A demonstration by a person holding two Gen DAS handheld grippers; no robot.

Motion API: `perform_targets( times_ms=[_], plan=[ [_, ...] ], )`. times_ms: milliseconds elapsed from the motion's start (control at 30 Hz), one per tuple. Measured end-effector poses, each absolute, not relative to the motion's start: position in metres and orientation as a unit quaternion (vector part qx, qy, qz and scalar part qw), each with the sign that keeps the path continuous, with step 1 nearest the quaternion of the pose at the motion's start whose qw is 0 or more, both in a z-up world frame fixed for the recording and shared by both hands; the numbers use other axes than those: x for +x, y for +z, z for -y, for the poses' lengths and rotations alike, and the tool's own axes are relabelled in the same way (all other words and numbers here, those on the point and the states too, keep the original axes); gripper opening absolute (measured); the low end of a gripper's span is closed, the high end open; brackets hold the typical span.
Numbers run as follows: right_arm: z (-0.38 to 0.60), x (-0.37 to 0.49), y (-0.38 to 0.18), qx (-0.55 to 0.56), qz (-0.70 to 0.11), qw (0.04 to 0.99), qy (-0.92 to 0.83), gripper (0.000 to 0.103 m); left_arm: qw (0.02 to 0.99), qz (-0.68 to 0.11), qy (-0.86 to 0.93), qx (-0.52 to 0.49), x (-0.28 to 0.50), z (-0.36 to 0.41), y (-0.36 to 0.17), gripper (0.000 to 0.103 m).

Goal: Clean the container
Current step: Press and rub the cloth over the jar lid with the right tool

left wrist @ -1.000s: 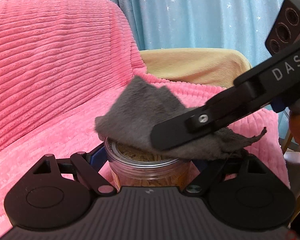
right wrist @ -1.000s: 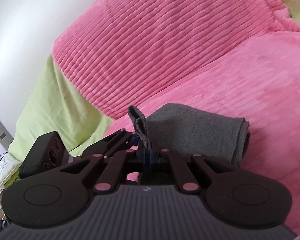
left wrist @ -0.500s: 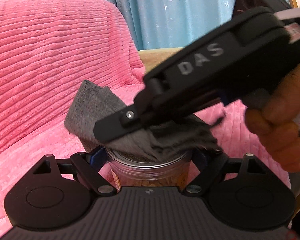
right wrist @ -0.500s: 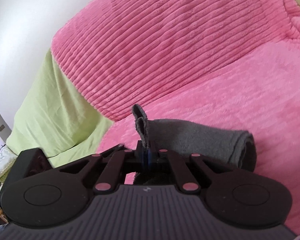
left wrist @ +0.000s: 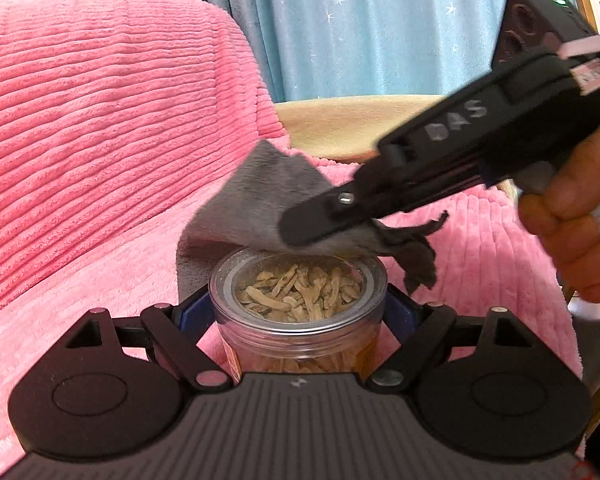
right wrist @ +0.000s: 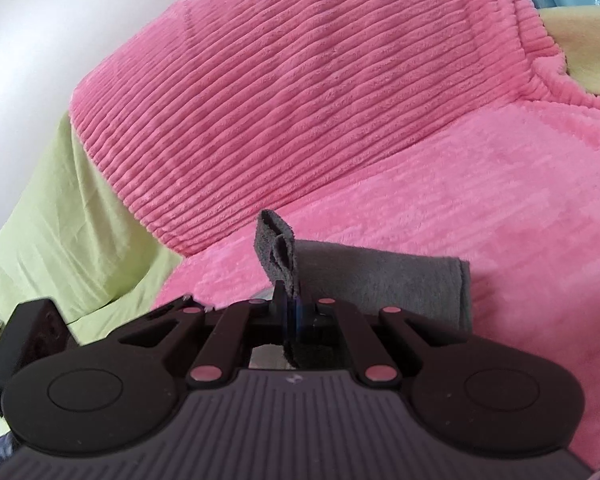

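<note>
Over the pink sofa seat, my left tongs [left wrist: 298, 312] clamp the clear container [left wrist: 298, 320]; my right tongs [left wrist: 300, 234] press the grey cloth [left wrist: 256, 200] on its far rim. From the right wrist, those tongs [right wrist: 290, 312] pinch cloth [right wrist: 380, 276]; the lid seems half-wiped, sides untouched.

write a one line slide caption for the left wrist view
Left tool grips clear plastic jar; right tool wipes its lid with grey cloth.

The grey cloth [left wrist: 260, 208] hides the jar's [left wrist: 300, 320] far rim; the jar's base is out of sight.
</note>
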State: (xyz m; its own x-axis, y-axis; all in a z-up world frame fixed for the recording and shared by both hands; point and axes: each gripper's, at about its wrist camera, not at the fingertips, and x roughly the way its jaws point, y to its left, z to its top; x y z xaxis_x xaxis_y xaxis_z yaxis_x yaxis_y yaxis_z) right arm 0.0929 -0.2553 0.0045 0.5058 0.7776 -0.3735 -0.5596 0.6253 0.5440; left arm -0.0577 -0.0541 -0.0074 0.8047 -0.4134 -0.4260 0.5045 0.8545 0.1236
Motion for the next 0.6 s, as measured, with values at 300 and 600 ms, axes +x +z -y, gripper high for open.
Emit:
perform_targets(
  times_ms=[300,600],
  plan=[
    [0.254,0.071,0.003,0.184,-0.317,0.826,0.429,0.001,0.947,-0.201,-0.227,0.109,-0.054,0.071,-0.003,0.085],
    [0.231,0.078,-0.001,0.206,-0.322,0.805,0.454,0.001,0.949,-0.202,-0.216,0.109,-0.059,0.081,-0.003,0.086]
  ],
)
